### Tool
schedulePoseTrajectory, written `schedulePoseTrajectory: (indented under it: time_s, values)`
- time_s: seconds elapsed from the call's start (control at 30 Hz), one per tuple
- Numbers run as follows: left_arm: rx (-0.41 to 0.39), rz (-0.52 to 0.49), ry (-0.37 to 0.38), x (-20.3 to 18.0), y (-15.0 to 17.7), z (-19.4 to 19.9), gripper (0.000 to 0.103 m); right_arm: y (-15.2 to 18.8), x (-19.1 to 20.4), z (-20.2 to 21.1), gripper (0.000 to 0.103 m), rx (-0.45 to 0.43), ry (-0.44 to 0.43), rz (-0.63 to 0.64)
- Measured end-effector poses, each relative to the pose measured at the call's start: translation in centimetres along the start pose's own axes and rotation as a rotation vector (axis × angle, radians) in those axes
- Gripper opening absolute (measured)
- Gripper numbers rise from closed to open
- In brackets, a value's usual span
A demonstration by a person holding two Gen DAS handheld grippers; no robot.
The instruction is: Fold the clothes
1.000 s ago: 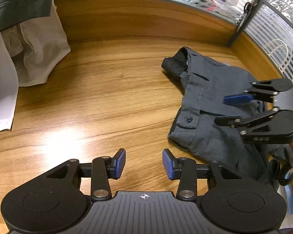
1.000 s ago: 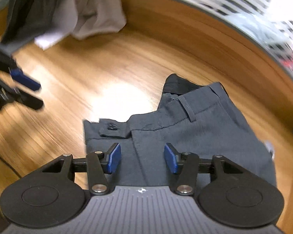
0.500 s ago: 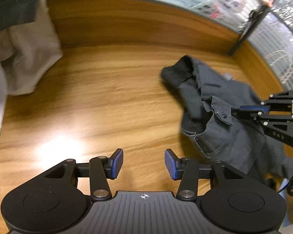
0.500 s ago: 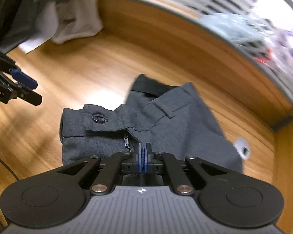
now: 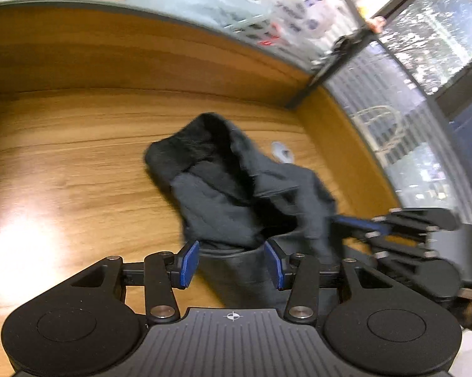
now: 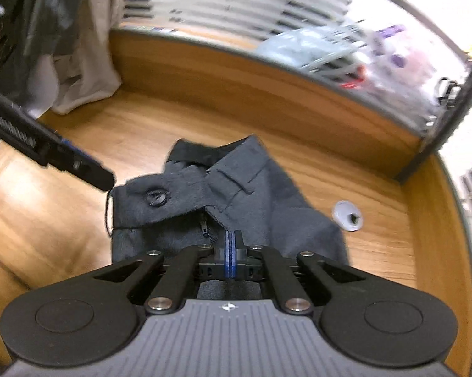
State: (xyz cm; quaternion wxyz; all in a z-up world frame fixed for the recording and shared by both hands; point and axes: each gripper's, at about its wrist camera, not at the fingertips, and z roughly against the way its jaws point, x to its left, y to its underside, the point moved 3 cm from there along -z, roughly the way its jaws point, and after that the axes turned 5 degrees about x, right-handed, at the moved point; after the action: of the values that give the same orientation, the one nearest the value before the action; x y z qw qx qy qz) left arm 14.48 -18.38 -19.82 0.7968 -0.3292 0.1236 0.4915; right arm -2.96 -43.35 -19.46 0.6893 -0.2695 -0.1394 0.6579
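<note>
Dark grey trousers [image 6: 258, 194] lie bunched on the wooden table, waistband with a button [image 6: 155, 197] and zip facing me in the right wrist view. My right gripper [image 6: 230, 259] is shut on the trousers' waist fabric just right of the zip and holds it lifted. In the left wrist view the trousers [image 5: 236, 188] rise in a crumpled hump, and my left gripper [image 5: 232, 264] stands open with a fold of the cloth lying between its blue pads, which are not pressing it. The right gripper [image 5: 358, 224] shows at the right edge there, pinching the cloth.
A pile of beige and dark clothes [image 6: 56, 47] hangs at the far left. A small white round object [image 6: 347, 215] lies on the table right of the trousers. A raised wooden rim [image 5: 173, 59] and windows bound the table behind.
My right gripper shut on the waist fabric and lifted it, bunching the trousers. My left gripper moved right, up to the cloth, still open.
</note>
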Motion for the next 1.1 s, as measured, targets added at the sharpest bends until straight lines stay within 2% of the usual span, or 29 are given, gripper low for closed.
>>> schedulePoseTrajectory:
  time_s: [0.1,0.23,0.33,0.4,0.47,0.53,0.57,0.6,0.7,1.0,1.1]
  values:
    - [-0.006,0.054,-0.047,1.5,-0.6,-0.5,0.048,-0.2,-1.8,0.7,0.001,-0.027,0.065,-0.050]
    - [-0.012,0.053,-0.088,2.4,-1.0,-0.7,0.048,-0.7,-5.6,1.0,0.001,-0.049,0.180,-0.116]
    - [-0.015,0.044,-0.093,2.5,-1.0,-0.6,0.048,-0.9,-8.9,0.3,0.001,-0.039,0.294,-0.188]
    - [-0.017,0.043,-0.094,2.5,-0.8,-0.4,0.048,-0.7,-11.3,-0.9,0.001,-0.003,0.328,-0.261]
    - [-0.016,0.049,-0.090,2.6,-0.6,-0.2,0.048,0.0,-13.2,-2.3,0.002,0.059,0.312,-0.330]
    - [-0.012,0.055,-0.086,2.7,-0.4,-0.1,0.048,0.6,-14.6,-3.6,0.010,0.110,0.276,-0.383]
    - [-0.011,0.058,-0.085,2.8,-0.3,0.0,0.048,0.8,-14.8,-3.8,0.020,0.118,0.257,-0.398]
    - [-0.011,0.058,-0.084,2.7,-0.2,0.0,0.048,0.9,-14.8,-3.9,0.024,0.120,0.237,-0.410]
    - [-0.016,0.055,-0.080,2.6,-0.1,0.1,0.048,0.9,-13.9,-3.0,0.031,0.093,0.200,-0.397]
    - [0.004,0.050,-0.084,2.0,0.1,-0.9,0.048,-1.3,-9.2,1.5,0.032,0.000,0.021,-0.355]
    - [0.011,0.046,-0.087,1.9,0.2,-1.1,0.048,-1.9,-7.9,0.0,0.032,0.026,-0.003,-0.303]
